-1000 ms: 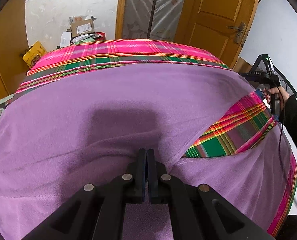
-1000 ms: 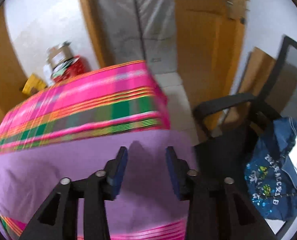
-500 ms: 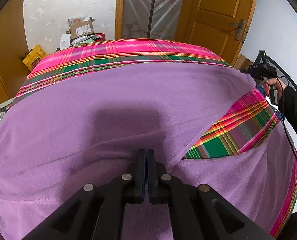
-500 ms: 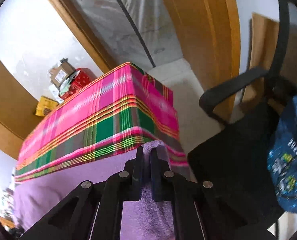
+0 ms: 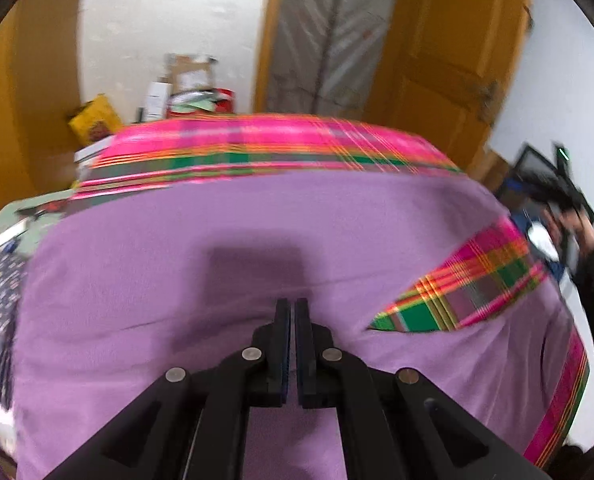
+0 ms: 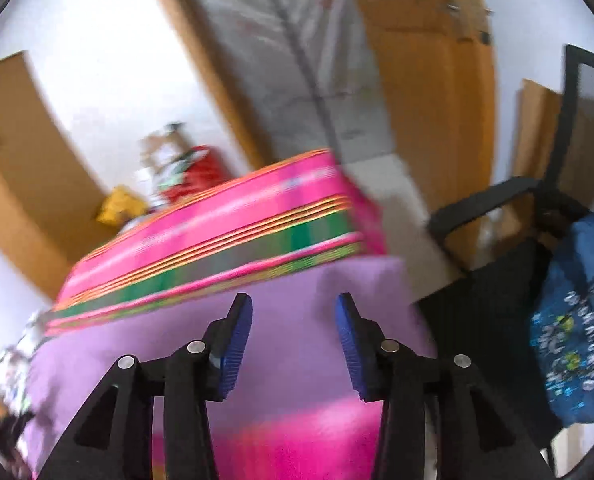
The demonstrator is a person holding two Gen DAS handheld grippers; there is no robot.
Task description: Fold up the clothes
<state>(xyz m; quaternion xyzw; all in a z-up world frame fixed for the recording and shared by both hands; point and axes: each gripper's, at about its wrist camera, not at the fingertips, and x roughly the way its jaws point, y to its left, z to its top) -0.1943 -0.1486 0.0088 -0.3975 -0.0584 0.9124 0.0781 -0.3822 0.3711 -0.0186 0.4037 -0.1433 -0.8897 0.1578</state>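
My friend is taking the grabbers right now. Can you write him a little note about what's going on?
Left gripper: shut on the purple garment, pinching its near edge.
Right gripper: open, holding nothing, above the garment's far right corner.
The garment lies spread over the plaid tablecloth, one flap partly turned so a wedge of plaid shows.
Done: not much, no neat fold yet.
Left: probably grab that corner with the right gripper, then fold.

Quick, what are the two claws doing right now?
Left claw: closed, pinching the purple cloth.
Right claw: open, holding nothing, over the purple cloth.
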